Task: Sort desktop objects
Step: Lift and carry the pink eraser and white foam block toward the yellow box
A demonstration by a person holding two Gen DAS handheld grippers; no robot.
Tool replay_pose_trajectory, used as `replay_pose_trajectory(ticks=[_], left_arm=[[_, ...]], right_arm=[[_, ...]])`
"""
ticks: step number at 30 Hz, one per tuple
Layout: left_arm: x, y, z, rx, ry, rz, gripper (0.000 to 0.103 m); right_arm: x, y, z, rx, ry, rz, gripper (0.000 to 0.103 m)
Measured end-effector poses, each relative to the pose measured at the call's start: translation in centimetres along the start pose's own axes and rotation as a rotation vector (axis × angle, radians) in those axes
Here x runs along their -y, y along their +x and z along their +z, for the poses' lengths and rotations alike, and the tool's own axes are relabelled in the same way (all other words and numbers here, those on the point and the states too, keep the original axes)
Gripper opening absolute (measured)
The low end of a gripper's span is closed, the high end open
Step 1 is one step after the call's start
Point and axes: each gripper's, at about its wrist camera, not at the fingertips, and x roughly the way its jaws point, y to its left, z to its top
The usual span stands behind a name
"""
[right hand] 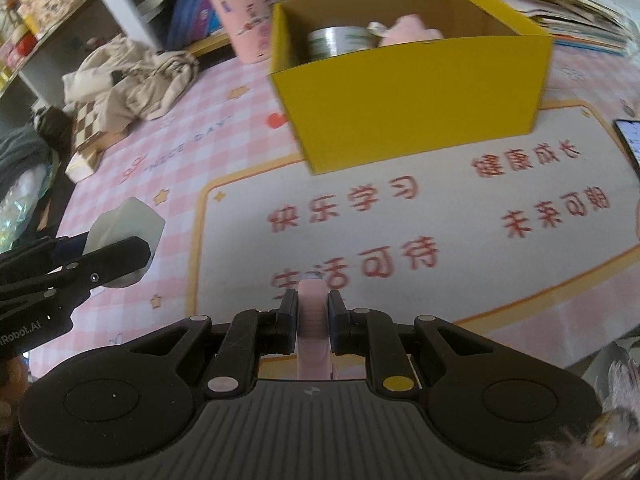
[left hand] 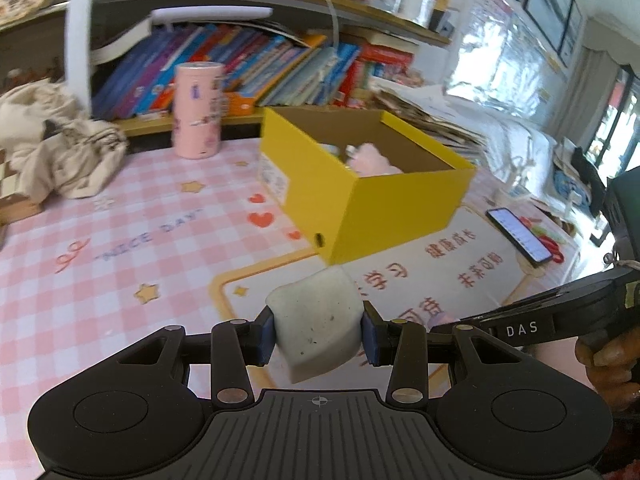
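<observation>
Edgewise, thin pink object [right hand: 314, 320] points forward in right claw [right hand: 313, 312].

the left gripper [left hand: 318, 334] clamps a pale grey block [left hand: 316, 324] between its blue pads, above the pink checked bench [left hand: 120, 264]. ahead stands an open yellow box [left hand: 372, 196] with something pink inside; a pink tin [left hand: 198, 110] behind, a phone [left hand: 520, 234] right.

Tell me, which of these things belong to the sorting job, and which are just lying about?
Job: white eraser in left gripper; thin pink item in right gripper; yellow box.

Lying about: pink canister, phone, crumpled cloth, books.
</observation>
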Motion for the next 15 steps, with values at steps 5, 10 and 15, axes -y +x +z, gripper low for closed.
replay_pose_trajectory(ticks=[5, 10, 15], left_arm=[[2.1, 1.6, 0.8, -0.024, 0.036, -0.021, 0.040], [3.8, 3.2, 1.7, -0.039, 0.053, -0.022, 0.040], [5.3, 4.6, 2.5, -0.048, 0.057, -0.013, 0.039]], right_arm=[[2.5, -0.5, 0.3, 0.005, 0.037, -0.008, 0.014], [4.6, -0.8, 1.1, 0.003, 0.038, -0.012, 0.014], [6.3, -1.0, 2.0, 0.006, 0.007, -0.023, 0.014]])
